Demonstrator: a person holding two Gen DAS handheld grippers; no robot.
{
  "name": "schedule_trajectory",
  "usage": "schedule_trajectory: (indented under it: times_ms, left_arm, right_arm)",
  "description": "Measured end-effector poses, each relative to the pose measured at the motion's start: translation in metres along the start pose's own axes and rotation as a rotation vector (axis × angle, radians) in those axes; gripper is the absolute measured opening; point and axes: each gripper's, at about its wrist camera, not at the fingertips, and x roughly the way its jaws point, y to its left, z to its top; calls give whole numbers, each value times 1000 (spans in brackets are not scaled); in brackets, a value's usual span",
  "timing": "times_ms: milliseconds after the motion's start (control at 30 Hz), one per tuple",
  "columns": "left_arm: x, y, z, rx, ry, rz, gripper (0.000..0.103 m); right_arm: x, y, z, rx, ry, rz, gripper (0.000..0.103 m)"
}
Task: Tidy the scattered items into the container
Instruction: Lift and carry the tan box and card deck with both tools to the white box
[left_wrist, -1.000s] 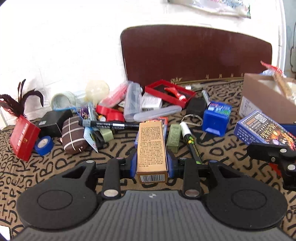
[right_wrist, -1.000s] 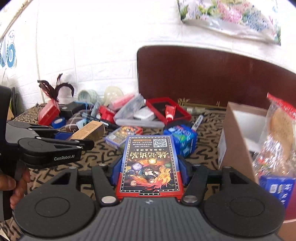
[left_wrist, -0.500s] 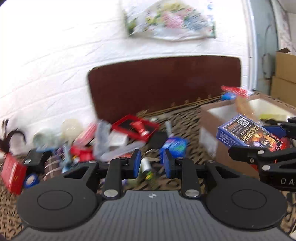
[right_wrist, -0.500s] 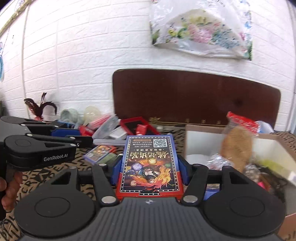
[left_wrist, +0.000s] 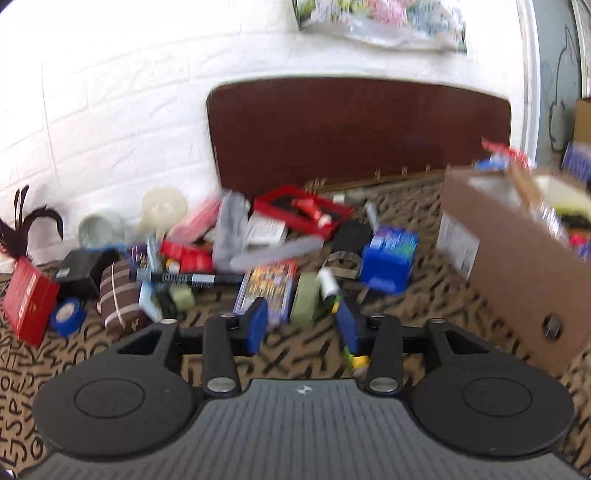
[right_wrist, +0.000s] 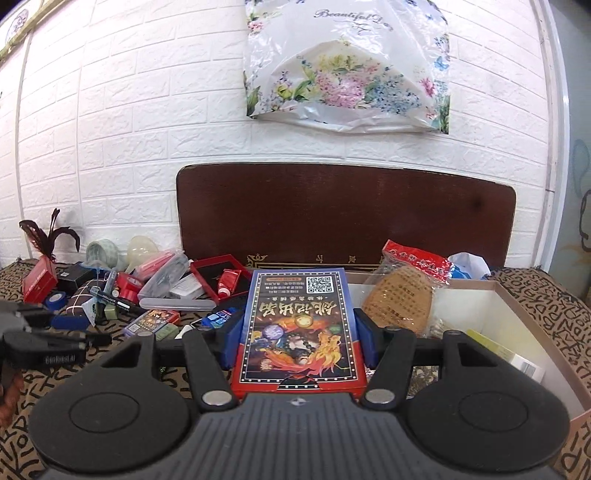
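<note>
My left gripper (left_wrist: 302, 325) is open and empty, low over the patterned cloth, in front of a pile of scattered items: a card pack (left_wrist: 266, 286), a green block (left_wrist: 305, 298), a marker (left_wrist: 186, 277) and a blue box (left_wrist: 388, 256). My right gripper (right_wrist: 300, 334) is shut on a blue and red card box (right_wrist: 300, 328) and holds it above the near left edge of the cardboard box (right_wrist: 546, 354), which holds a snack bag (right_wrist: 402, 291). The cardboard box also shows in the left wrist view (left_wrist: 517, 266) at the right.
A brown board (right_wrist: 343, 214) leans on the white brick wall behind the table. A red tray (left_wrist: 301, 210), a red box (left_wrist: 27, 299), blue tape (left_wrist: 67, 315) and a brown striped cloth roll (left_wrist: 116, 295) lie at left. The left gripper shows in the right wrist view (right_wrist: 40, 341).
The tan carton held by my left gripper a second ago is gone from it; the gripper has opened wider and swung back to the pile. My right gripper has moved over the cardboard box with its card box.
</note>
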Motion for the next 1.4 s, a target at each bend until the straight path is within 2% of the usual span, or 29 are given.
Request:
schedule_trajectory:
  times_ms: [67,167,233,300,367,467,600,667,700,733,767,800,1067,1233,1400]
  left_arm:
    - [-1,0,-7,20,19,21,49]
    - [-12,5,-17,-10,48,50,55]
    - [-20,5,-23,-8,55,102,66]
    - [-26,4,-32,-2,65,153,85]
    - [-26,3,-38,14,89,165,89]
    - [-22,2,-44,20,146,142,103]
    - [-13,-11,-58,66,227,109,103]
    - [-13,-17,-64,75,223,117,103]
    - [-14,-17,-64,70,215,111,101]
    - [-15,-15,-64,55,210,84,89]
    - [-16,-12,-63,32,204,50,43]
    - [-16,-10,-61,15,208,34,31]
    - [-24,-21,-47,22,173,-39,31]
    - [-27,-46,-7,50,91,-121,31]
    - [-28,-88,41,106,-10,-225,31]
  right_arm:
    - [-1,-3,-2,12,-2,-6,58]
    - [-2,-6,-6,17,3,-5,58]
    - [-2,-7,-9,23,4,-2,58]
    - [-1,-9,-11,29,6,0,58]
    - [0,-10,-12,36,7,1,58]
    - [1,-11,-14,45,7,2,58]
    - [1,-9,-14,53,3,10,58]
    - [2,-8,-14,49,1,11,58]
    - [2,-8,-14,47,1,12,58]
    - [2,-7,-14,46,1,13,58]
    - [1,-7,-14,46,0,13,58]
    - [1,-8,-14,45,0,13,58]
    - [0,-11,-14,44,-6,3,58]
    - [-1,-22,-10,51,-7,-24,58]
    - [-5,-37,-6,48,-11,-59,58]
